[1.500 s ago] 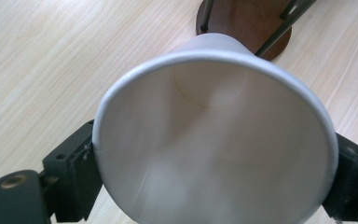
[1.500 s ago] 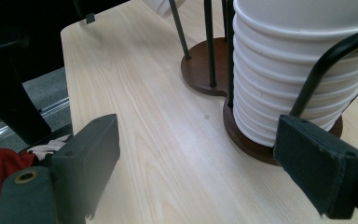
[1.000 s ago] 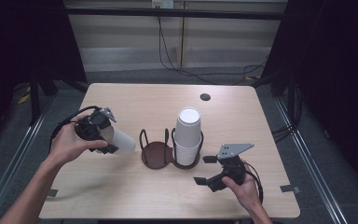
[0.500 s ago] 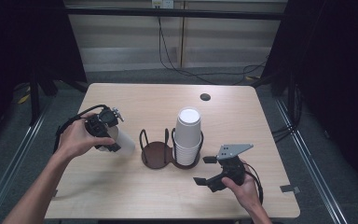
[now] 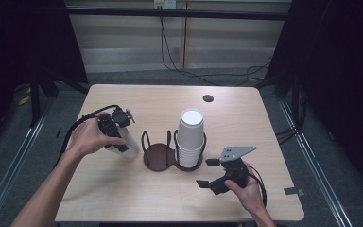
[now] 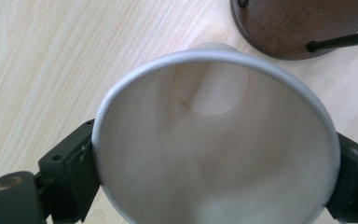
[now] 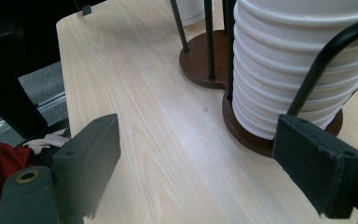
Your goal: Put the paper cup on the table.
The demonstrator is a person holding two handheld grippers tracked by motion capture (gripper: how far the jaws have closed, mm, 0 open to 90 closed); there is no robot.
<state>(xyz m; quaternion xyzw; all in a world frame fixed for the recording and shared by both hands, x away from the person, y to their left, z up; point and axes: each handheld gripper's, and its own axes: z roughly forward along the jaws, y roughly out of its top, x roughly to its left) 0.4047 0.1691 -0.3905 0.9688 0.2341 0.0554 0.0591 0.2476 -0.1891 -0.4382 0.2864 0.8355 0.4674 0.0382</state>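
Surface: pale wooden table (image 5: 137,189) before dark curtains.
Left gripper (image 5: 116,134): jaws clamp a single white paper cup (image 6: 214,154) by its rim, tilted just above the table, left of the brown holder (image 5: 159,156).
Right gripper (image 5: 211,173): jaws spread wide, empty, near the stacked cups (image 5: 190,137) in the holder's right ring.

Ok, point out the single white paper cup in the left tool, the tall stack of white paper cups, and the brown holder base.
single white paper cup (image 6: 214,154), left gripper view, inner wall
stack of white paper cups (image 5: 190,135), high view, side
brown holder base (image 5: 158,156), high view, bare left disc
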